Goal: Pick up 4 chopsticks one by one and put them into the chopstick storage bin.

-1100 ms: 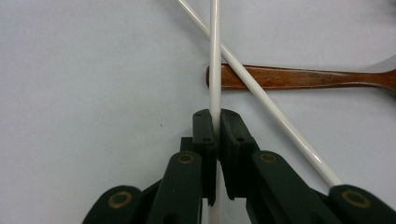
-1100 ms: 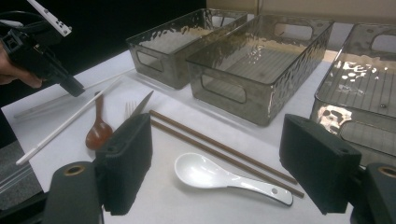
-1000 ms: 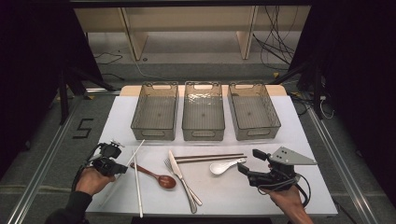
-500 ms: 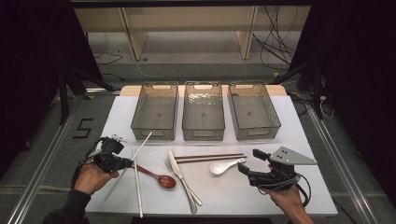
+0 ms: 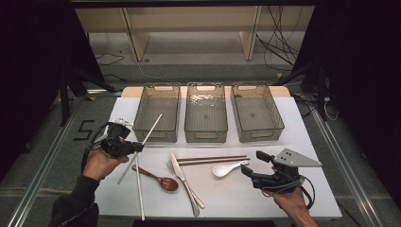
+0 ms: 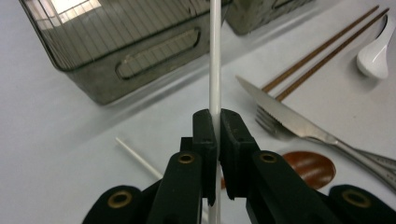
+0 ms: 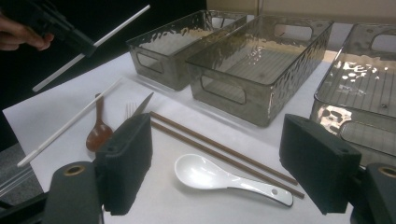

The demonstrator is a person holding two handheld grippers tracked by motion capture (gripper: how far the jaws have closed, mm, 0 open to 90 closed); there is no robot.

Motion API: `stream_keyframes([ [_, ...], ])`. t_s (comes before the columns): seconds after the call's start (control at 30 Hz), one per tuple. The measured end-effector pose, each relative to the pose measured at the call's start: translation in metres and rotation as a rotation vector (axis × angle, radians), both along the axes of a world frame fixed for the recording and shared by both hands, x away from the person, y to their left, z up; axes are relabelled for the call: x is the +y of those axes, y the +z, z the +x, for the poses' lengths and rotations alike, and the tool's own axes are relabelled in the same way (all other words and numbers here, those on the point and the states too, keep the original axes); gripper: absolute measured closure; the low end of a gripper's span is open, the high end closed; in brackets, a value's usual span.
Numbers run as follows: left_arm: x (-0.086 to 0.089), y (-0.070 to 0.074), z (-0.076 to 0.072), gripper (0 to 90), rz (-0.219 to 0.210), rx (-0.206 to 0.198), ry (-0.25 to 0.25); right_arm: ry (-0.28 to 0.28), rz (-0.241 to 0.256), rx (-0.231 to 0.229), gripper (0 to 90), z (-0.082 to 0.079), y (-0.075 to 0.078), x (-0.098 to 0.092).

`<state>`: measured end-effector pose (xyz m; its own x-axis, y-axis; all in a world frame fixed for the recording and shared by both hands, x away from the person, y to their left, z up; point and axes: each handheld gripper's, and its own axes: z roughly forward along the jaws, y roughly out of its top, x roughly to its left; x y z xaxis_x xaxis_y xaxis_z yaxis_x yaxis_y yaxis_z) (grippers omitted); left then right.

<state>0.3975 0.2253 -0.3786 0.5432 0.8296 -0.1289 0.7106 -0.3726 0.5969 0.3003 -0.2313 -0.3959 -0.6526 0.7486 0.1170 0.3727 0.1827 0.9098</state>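
The white chopstick [image 5: 140,147] is a thin, straight, plain white rod, lifted off the table and slanting up — its upper tip reaches over the near wall of the left bin [image 5: 156,113], its lower end hangs toward the table's near-left part. The left gripper [image 5: 134,147] pinches it near its middle; in the left gripper view the two black jaws are pressed tight on the white chopstick [image 6: 215,70], which runs straight up between them.

Below the left bin, a second white chopstick [image 5: 139,187] lies flat on the white table [image 5: 312,142], running toward the near edge. Just right of it lies a brown wooden spoon [image 5: 158,178], then a fork [image 5: 187,187] and a knife [image 5: 182,177] side by side. Beyond the knife's tip a pair of brown chopsticks [image 5: 213,160] lies across the table, in front of the middle bin [image 5: 205,113]. A white ceramic spoon [image 5: 227,168] rests just below them, nearer the right bin [image 5: 257,112] than the left bin.

The right gripper [image 5: 249,163] hovers well right of the left bin, close to the white ceramic spoon [image 7: 224,178], its jaws spread wide and holding nothing.

All three bins are smoky, see-through and bare inside. Nothing lies between the lifted chopstick and the left bin's rim.
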Motion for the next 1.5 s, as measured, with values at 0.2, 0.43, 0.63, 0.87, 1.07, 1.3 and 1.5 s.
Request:
stream_keyframes([
  [0.2, -0.004, 0.017, 0.021, 84.9, -0.036, -0.044, 0.003, 0.001, 0.001, -0.001, 26.5, 0.0, 0.0, 0.0],
  [0.43, -0.013, 0.035, 0.051, 84.8, -0.055, -0.101, -0.004, 0.001, 0.003, 0.004, 26.5, 0.001, 0.0, 0.0],
  [0.63, -0.014, 0.044, 0.082, 84.8, -0.059, -0.125, 0.023, 0.002, 0.006, 0.005, 26.5, 0.0, 0.0, -0.001],
  [0.87, -0.014, 0.046, 0.114, 84.9, -0.055, -0.148, 0.032, 0.004, 0.011, 0.013, 26.5, 0.002, -0.002, -0.001],
  [1.07, -0.013, 0.038, 0.14, 84.8, -0.049, -0.161, 0.053, 0.002, 0.009, 0.02, 26.5, 0.003, -0.003, -0.002],
  [1.3, -0.013, 0.027, 0.16, 84.8, -0.061, -0.159, 0.085, 0.009, 0.012, 0.022, 26.4, 0.003, -0.003, -0.001],
  [1.5, -0.017, 0.022, 0.168, 84.7, -0.046, -0.167, 0.095, 0.012, 0.017, 0.02, 26.4, 0.002, -0.002, -0.002],
])
